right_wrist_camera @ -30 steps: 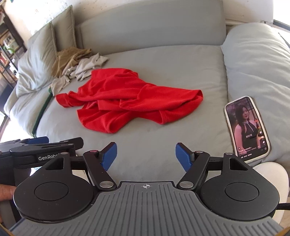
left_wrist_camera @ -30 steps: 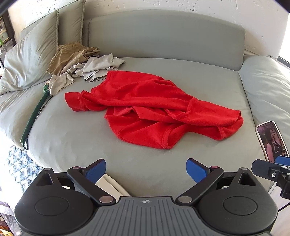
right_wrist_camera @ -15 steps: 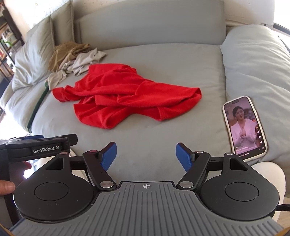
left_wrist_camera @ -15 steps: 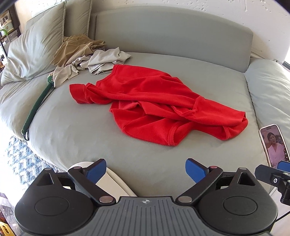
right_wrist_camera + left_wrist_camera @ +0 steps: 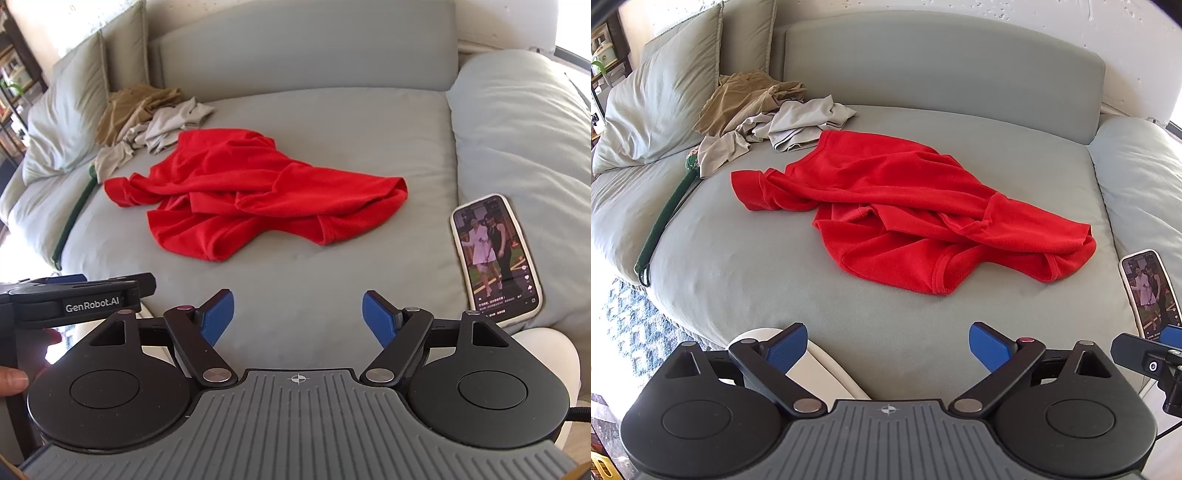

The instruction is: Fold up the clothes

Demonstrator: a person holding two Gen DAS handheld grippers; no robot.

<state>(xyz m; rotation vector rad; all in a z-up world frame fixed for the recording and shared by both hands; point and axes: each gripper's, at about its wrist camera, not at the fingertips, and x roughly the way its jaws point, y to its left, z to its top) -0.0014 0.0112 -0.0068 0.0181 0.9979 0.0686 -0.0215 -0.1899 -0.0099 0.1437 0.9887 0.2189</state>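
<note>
A crumpled red T-shirt [image 5: 905, 214] lies in the middle of the grey sofa seat [image 5: 738, 266]; it also shows in the right wrist view [image 5: 251, 199]. My left gripper [image 5: 888, 345] is open and empty, over the seat's front edge, short of the shirt. My right gripper [image 5: 298, 317] is open and empty, also near the front edge, apart from the shirt. The left gripper's body [image 5: 77, 299] shows at the left of the right wrist view.
A pile of beige and tan clothes [image 5: 768, 114] lies at the back left by a pillow [image 5: 653, 107]. A green strap [image 5: 665, 218] runs along the left seam. A lit phone [image 5: 495, 254] leans on the right cushion [image 5: 524, 140].
Both grippers have shifted a little; the shirt sits slightly further right and higher in the left view. The shirt itself has not moved. Both grippers stay open.
</note>
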